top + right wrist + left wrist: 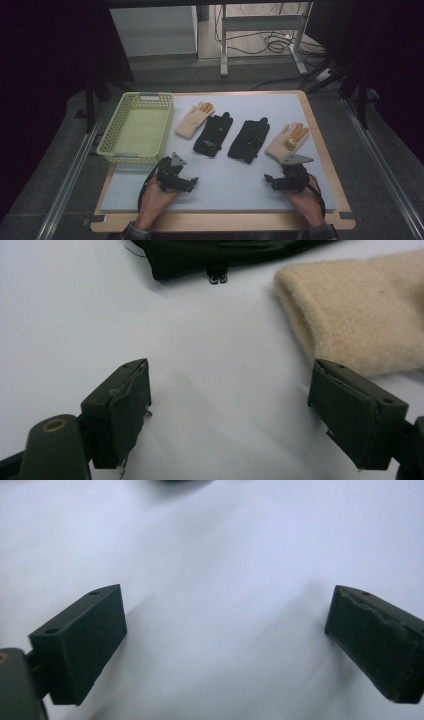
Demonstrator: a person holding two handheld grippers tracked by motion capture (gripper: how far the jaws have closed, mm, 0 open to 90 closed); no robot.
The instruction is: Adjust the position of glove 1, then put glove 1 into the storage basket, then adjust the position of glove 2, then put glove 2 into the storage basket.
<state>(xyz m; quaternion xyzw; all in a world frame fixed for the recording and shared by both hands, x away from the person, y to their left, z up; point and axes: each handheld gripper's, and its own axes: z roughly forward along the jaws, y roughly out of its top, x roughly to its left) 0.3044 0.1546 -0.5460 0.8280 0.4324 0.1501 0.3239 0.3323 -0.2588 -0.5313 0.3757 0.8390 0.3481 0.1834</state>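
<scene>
Four gloves lie in a row across the middle of the worktop (225,192): two tan, two black. From the left they run tan glove (193,120), black glove (214,134), second black glove (250,140), second tan glove (286,141); one yellow basket (134,128) stands at the left edge of the pad, with nothing visible inside it. Both tongs hover low over bare pad at the near side, each in one hand. The left tongs (192,184) stand apart with nothing between them, and the left gripper view shows plain white surface under them. The right tongs (268,180) are likewise apart and empty; in the right gripper view the cuff of the nearest tan glove (360,315) lies just ahead and to the right of the jaws, and the edge of a black glove (220,255) lies further off. The likely work is moving gloves to the basket. The main risk I see is a shallow pinch: soft knit may slide out of the pads, or the tongs may catch only the top layer and let the glove droop and drag across its neighbour. The two right-hand gloves lie near each other, so a wide bite there could snag both.
</scene>
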